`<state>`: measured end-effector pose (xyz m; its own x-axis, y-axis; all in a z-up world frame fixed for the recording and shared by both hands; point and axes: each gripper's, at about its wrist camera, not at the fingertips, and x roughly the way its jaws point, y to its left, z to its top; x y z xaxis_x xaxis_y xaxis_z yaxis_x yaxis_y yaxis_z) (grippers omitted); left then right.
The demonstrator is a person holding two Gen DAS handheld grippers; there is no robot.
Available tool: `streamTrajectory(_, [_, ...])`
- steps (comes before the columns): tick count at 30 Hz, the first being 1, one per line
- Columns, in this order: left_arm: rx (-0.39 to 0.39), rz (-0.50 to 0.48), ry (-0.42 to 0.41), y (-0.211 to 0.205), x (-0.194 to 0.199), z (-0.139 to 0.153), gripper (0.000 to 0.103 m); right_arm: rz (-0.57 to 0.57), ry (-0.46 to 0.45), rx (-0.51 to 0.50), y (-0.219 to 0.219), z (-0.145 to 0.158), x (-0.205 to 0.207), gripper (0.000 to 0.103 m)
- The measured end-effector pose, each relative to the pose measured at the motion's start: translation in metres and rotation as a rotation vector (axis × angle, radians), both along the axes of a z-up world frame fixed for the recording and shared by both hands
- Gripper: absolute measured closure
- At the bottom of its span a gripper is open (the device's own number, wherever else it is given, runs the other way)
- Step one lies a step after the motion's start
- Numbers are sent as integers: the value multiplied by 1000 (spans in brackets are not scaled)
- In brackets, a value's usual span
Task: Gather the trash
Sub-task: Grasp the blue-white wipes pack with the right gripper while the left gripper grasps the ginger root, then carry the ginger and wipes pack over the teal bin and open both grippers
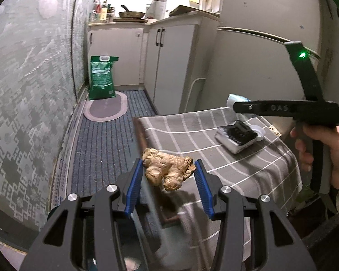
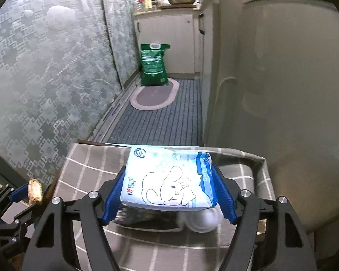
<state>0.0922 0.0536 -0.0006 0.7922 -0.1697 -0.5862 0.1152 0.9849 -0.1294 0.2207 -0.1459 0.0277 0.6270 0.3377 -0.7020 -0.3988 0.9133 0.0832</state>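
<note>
A knobbly piece of ginger (image 1: 167,169) is pinched between the blue pads of my left gripper (image 1: 168,163), lifted just over the near left corner of the cloth-covered table (image 1: 214,158). My right gripper (image 2: 168,171) is shut on a blue-and-white tissue pack (image 2: 169,178) with a cartoon elephant, held above the table (image 2: 85,169). In the left wrist view the right gripper (image 1: 239,107) shows from the side, with a hand (image 1: 323,149) on its handle. In the right wrist view the left gripper (image 2: 22,194) with the ginger (image 2: 35,190) sits at the lower left.
A black-and-white tray (image 1: 236,136) and a white lid (image 1: 258,133) lie on the table, under the pack. A green sack (image 1: 102,76) stands on an oval mat (image 1: 106,109) at the far end of the striped floor. White cabinets (image 1: 169,67) line the right, a patterned wall (image 1: 22,90) the left.
</note>
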Motion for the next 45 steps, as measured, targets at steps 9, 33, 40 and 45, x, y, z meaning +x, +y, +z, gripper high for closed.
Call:
streamTrajectory(9, [3,62,20,33,-11,-8,54,115,-23,31,45,17,-22,31])
streamTrajectory(33, [77,150,313,105,-36,-103,54,367,13,43,153,18,-66,31])
streamTrajectory(40, [70,131,392,111,-41,-126,54,427,64,38,182,4,-76,31])
streamTrajectory(45, [84,94,429,110,-45,-137,52,471,103,20,205,-9,-86,31])
